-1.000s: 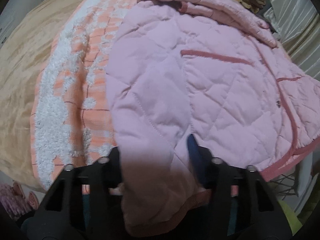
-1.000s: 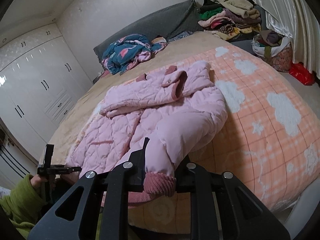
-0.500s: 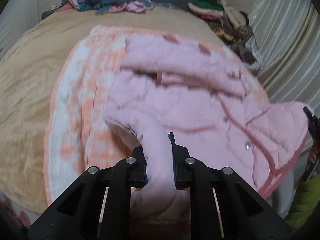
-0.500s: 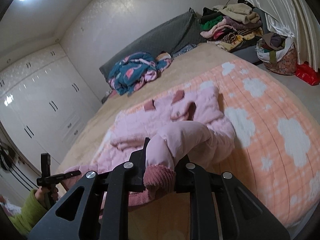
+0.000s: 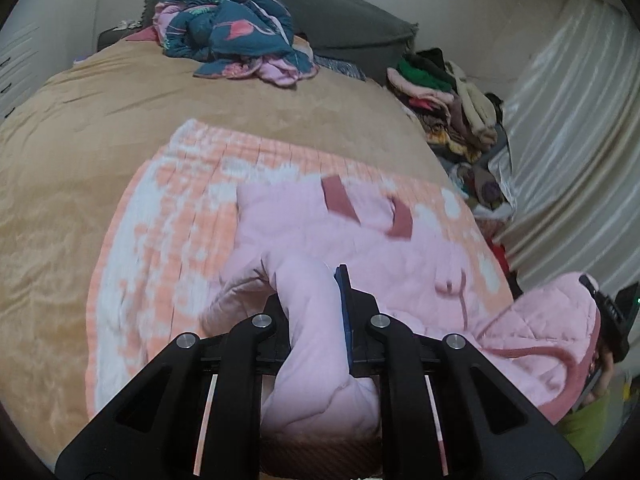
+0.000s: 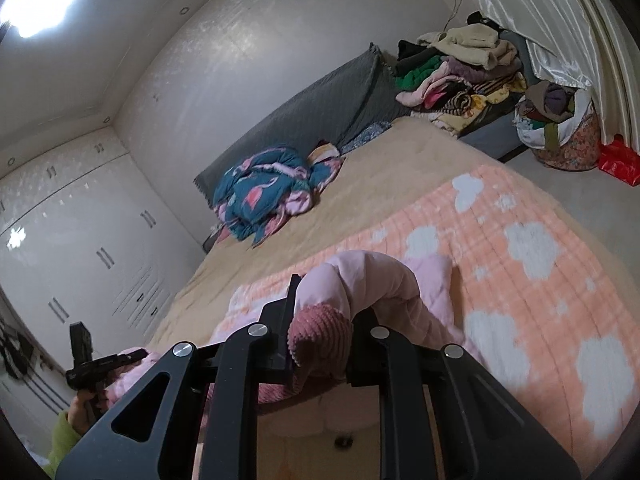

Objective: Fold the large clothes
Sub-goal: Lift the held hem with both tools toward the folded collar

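Pink quilted jacket (image 5: 360, 248) lies on the orange cloud-print blanket (image 5: 168, 216), which covers the near half of the bed (image 5: 80, 128). Jacket sits toward the near edge of the bed, partly raised off the blanket.

Left gripper (image 5: 316, 308): jaws together, clamped on a padded pink fold of the jacket, which bulges up between the pads; by its shape it looks like a sleeve. Right gripper (image 6: 322, 320): jaws together, clamped on a darker ribbed cuff (image 6: 320, 328), with the pink sleeve arching up behind it. In the left wrist view the right gripper shows at the right border, holding a lifted corner with rose piping.

Progress, as judged: early. Both grasps are made and the near portion is up, yet no crease is laid down; the body looks rumpled and blurred, not flat. Two rose tabs (image 5: 340, 196) show near the far end, probably at the collar.

Left to do, likely: carry the held parts over the body, lay them, smooth, fold again into a compact bundle.

Elsewhere: teal patterned bundle (image 6: 264, 192) near the headboard, heap of clothes (image 6: 460, 68) beyond the far corner, untouched.
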{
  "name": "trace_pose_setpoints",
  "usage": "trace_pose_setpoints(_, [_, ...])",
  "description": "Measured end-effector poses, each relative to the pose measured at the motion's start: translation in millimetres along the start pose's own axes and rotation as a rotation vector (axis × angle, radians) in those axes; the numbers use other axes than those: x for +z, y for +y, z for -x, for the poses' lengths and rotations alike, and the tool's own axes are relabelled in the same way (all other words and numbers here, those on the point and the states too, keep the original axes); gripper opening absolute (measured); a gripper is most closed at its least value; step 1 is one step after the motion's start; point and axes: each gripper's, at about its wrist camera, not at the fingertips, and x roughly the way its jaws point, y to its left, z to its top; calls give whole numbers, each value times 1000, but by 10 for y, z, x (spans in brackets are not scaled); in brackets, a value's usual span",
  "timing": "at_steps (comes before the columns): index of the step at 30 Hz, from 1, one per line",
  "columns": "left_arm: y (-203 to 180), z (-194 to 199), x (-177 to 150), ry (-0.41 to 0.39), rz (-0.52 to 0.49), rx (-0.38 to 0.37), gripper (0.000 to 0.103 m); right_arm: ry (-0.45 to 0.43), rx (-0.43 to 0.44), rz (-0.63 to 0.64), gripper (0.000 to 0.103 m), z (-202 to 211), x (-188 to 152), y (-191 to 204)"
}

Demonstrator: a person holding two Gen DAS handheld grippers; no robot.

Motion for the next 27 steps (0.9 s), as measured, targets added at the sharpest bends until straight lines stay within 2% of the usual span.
trace_pose_setpoints(8, [125, -469, 563, -11, 40, 51, 8, -5, -50, -1, 15, -573, 423, -151])
trace_pose_setpoints(18, [358, -1065, 839, -22, 96, 88, 10, 29, -170, -26, 15, -1459, 613, -426])
trace_pose_setpoints(23, [404, -1247, 819, -44, 93, 51, 20, 72, -246, -70, 16, -1893, 546, -649])
trace_pose_setpoints(26, [422, -1268, 798, -62, 99, 4, 36, 96, -272, -96, 16, -2079, 490, -760])
trace_pose_setpoints(27, [432, -1270, 799, -69, 103, -10, 45, 109, -280, -108, 16, -2159, 464, -809])
